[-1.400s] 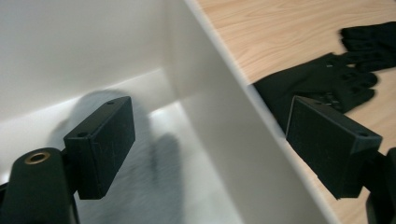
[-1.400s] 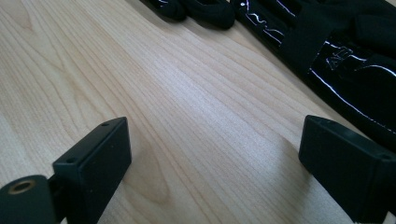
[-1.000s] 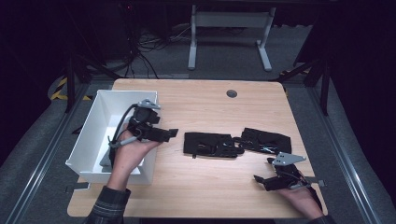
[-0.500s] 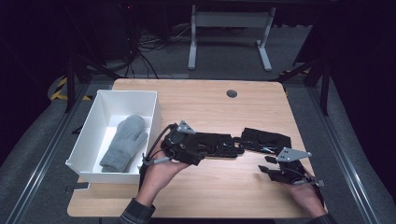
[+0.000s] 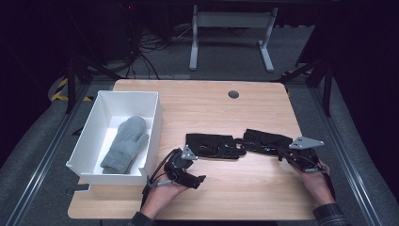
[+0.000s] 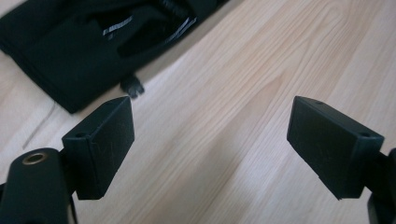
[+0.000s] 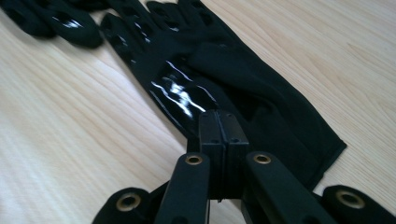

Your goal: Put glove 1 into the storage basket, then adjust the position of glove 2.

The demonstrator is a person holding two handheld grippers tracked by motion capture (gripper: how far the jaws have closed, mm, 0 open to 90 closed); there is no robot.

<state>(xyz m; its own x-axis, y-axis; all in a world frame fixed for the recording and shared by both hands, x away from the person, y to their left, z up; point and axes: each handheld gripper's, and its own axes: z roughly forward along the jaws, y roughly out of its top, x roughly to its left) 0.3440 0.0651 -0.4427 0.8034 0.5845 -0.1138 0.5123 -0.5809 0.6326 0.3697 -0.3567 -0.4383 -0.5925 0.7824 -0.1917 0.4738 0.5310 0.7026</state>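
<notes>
On a wooden table two black gloves lie end to end near the middle, a little toward the near edge and the right side. The left glove lies flat, and the right glove meets it at the fingertips – whether they overlap cannot be told.

The right gripper sits at the right glove's cuff end, near the table's right edge, held in the person's right hand. In the right gripper view its jaws have just been closing and now stand pressed together, pad against pad, right over the cuff of the right glove. The tips rest on or just above the black cloth; whether a fold is pinched between them cannot be told, since the pads meet with nothing visible in the gap.

The left gripper lies low over the table near the near edge, just in front of the left glove's cuff, held in the left hand. In the left gripper view its jaws stand wide apart with only bare wood between them; the left glove lies beyond the pads, up and to the left, apart from both. It holds nothing.

Along the table's left edge stands a white bin, open at the top. A grey mitten lies flat inside it – thumb toward the table's middle, cuff toward the near wall.
</notes>
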